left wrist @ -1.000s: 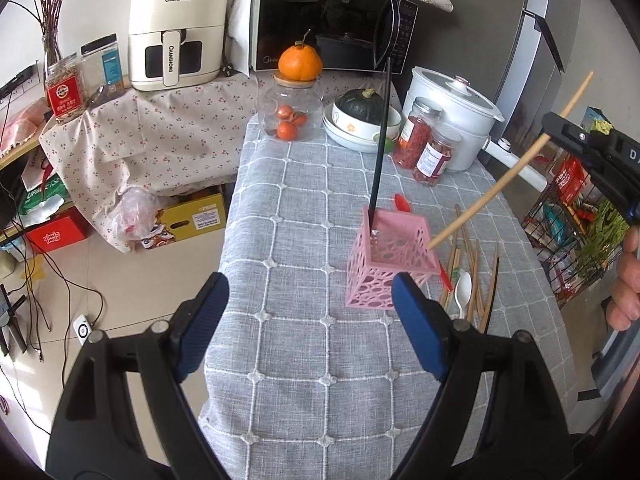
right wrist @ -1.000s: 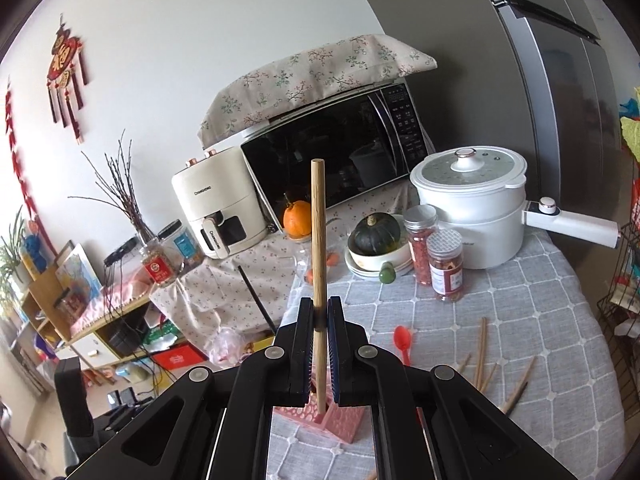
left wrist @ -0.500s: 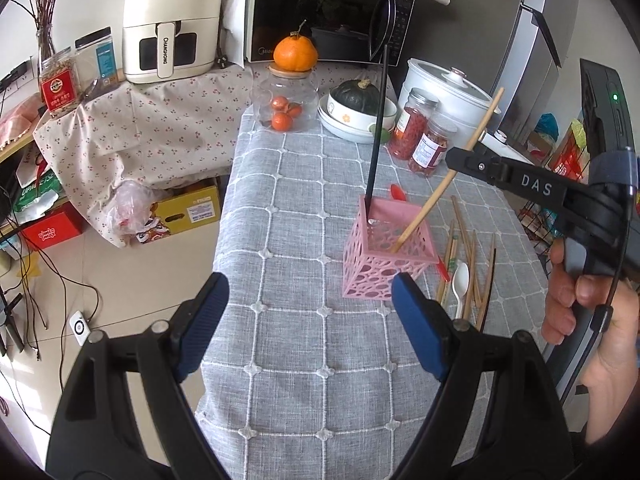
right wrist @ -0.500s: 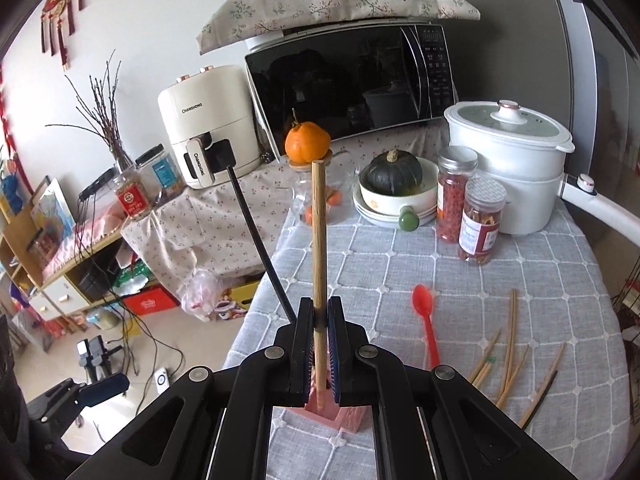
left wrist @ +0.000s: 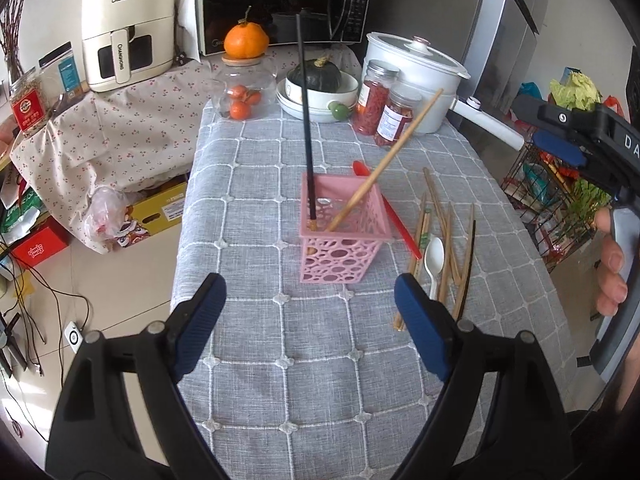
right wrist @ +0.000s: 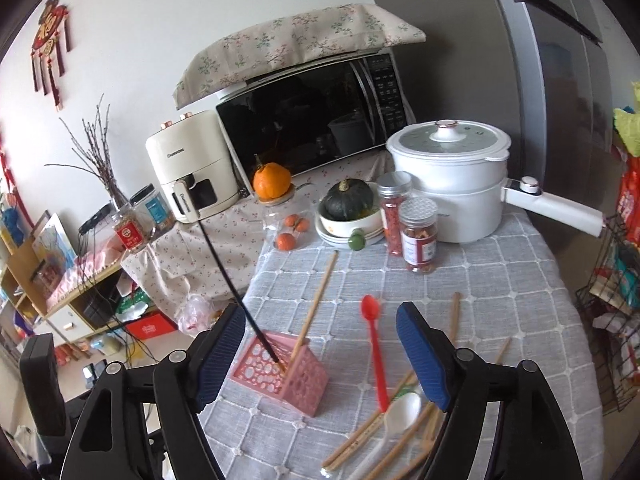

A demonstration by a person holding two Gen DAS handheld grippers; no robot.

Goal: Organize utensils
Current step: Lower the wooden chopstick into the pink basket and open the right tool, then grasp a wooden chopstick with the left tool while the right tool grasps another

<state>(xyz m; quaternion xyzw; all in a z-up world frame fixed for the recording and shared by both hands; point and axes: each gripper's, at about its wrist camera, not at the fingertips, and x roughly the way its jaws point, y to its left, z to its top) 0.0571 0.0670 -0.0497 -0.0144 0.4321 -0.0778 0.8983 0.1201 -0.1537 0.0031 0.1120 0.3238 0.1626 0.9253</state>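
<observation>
A pink openwork holder [left wrist: 340, 236] [right wrist: 280, 376] stands on the grey checked tablecloth [left wrist: 280, 360]. In it lean a black chopstick [left wrist: 306, 120] [right wrist: 236, 292] and a wooden chopstick [left wrist: 384, 160] [right wrist: 314, 308]. Right of the holder lie a red spoon [left wrist: 400, 224] [right wrist: 374, 348], a white spoon [left wrist: 434, 258] [right wrist: 402, 408] and several loose chopsticks [left wrist: 444, 240] [right wrist: 372, 436]. My right gripper [right wrist: 320, 344] hovers above the holder, jaws opening, touching nothing. Its blue pad [left wrist: 558, 148] shows at the right of the left wrist view. My left gripper [left wrist: 308, 308] is open and empty just short of the holder.
At the table's far end stand a white pot [right wrist: 448, 176], two red-filled jars [right wrist: 418, 236], a bowl with a green squash [right wrist: 348, 204] and a glass jar of oranges [left wrist: 240, 96]. The table drops to the floor on the left [left wrist: 180, 240]. A wire rack [left wrist: 552, 200] stands right.
The right gripper has let go of the wooden chopstick, which now leans in the pink holder, and its jaws have spread wide. The left gripper has shifted slightly toward the holder.
</observation>
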